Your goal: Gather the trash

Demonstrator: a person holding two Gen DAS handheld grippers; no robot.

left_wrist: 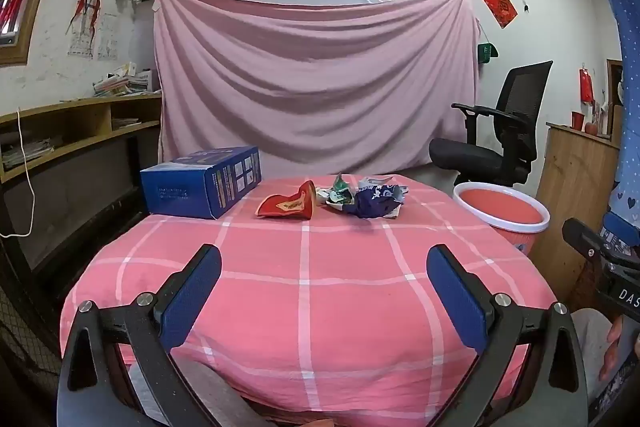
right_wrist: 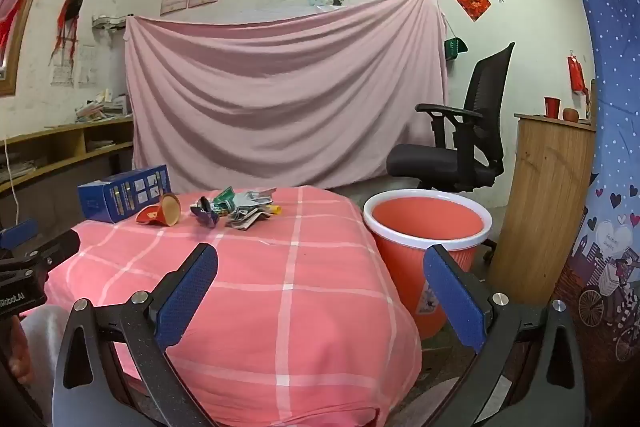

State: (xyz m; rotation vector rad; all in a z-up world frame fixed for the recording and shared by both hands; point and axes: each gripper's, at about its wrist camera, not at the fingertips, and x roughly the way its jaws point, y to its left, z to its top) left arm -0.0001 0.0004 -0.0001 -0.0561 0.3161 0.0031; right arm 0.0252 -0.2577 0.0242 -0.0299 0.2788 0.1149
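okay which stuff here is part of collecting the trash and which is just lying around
For the job:
- crushed red paper cup
- crumpled wrappers
- red bin

Just lying about:
- blue box
- office chair
- pink sheet on the wall
- red cup on the wooden cabinet

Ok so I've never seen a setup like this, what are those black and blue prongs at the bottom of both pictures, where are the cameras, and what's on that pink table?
There is no robot here. A person carries two tools, each with a camera looking forward along its two blue-padded prongs. One picture comes from the left hand-held gripper, the other from the right hand-held gripper. Both are open and hold nothing. Ahead is a table under a pink checked cloth. On its far side lie a blue box, a squashed red paper cup and a few crumpled wrappers. Beside the table, on the right, stands an orange bin with a white rim, probably where the trash should go.
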